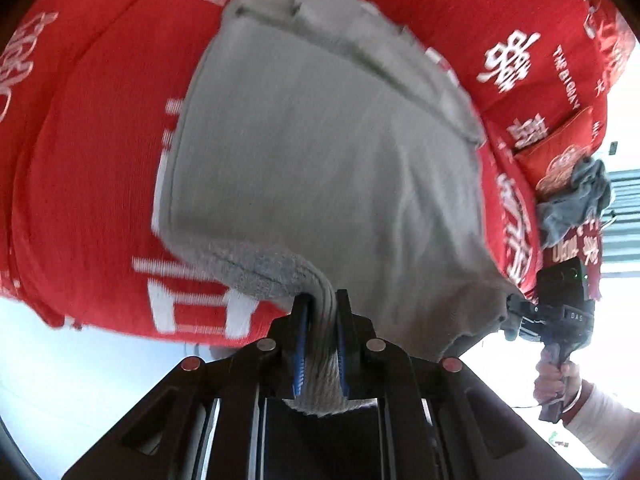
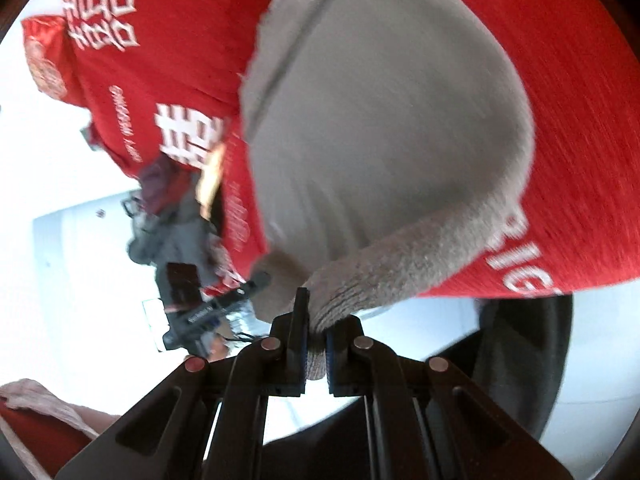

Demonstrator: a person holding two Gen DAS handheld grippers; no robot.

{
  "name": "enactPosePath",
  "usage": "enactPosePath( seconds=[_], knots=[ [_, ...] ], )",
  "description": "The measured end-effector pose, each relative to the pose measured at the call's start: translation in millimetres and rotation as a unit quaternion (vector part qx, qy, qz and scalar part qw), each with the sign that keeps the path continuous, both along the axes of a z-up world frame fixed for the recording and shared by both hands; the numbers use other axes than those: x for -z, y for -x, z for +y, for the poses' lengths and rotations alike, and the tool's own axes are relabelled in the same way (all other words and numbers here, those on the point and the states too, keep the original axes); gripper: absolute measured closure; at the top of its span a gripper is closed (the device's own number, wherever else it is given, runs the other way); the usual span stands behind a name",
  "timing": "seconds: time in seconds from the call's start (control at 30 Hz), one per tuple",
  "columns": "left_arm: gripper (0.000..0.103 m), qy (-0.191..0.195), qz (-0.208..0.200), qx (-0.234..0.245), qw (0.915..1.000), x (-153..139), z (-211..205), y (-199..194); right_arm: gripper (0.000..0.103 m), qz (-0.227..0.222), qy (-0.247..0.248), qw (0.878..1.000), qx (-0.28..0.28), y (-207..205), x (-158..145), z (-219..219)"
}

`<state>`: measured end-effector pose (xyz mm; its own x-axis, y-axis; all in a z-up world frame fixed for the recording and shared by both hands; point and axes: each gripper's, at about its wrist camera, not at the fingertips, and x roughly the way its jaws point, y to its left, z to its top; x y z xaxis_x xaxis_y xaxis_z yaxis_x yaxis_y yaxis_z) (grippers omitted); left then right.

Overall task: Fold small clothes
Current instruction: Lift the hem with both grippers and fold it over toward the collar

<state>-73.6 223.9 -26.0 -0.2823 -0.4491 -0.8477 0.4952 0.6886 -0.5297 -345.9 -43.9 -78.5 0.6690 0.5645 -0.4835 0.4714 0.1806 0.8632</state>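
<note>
Two hand-held grippers hold up one edge of a grey cloth over a red cover.

The left hand-held gripper (image 1: 322, 312) is squeezed tight on a bunched corner of the grey cloth (image 1: 312, 160), and the cloth pokes out between its blue pads. The right hand-held gripper (image 2: 316, 328) is squeezed tight on the other near corner of the same grey cloth (image 2: 380, 140). The near edge is lifted and runs from one gripper across to the other. The rest of the cloth slopes away from them and lies on the red cover with white letters (image 1: 88, 160). A darker grey rag (image 1: 576, 204) lies far off at the side. A hand (image 1: 554, 384) in a pale sleeve holds the right one.
</note>
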Motion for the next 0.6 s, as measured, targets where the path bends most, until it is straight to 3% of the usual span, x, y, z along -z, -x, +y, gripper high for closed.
enactPosePath(
  seconds=[0.27, 0.37, 0.43, 0.53, 0.6],
  knots=[
    [0.089, 0.041, -0.033, -0.053, 0.9972, -35, -37, -62, 0.096, -0.072, 0.01, 0.997, 0.001, -49, -49, -45],
    [0.089, -0.003, -0.076, -0.033, 0.9966, -38, -47, -66, 0.096, -0.076, 0.023, 0.997, -0.018, -75, -62, -59],
    [0.088, -0.047, -0.073, -0.005, 0.9962, -29, -50, -62, 0.096, -0.067, 0.025, 0.997, -0.032, -89, -61, -69],
    [0.047, -0.118, -0.075, 0.023, 0.9899, -7, -49, -49, 0.096, -0.048, 0.019, 0.998, -0.044, -96, -48, -81],
    [0.046, -0.134, -0.136, 0.062, 0.9795, -4, -52, -34, 0.096, -0.031, 0.009, 0.998, -0.045, -96, -37, -83]
  ],
)
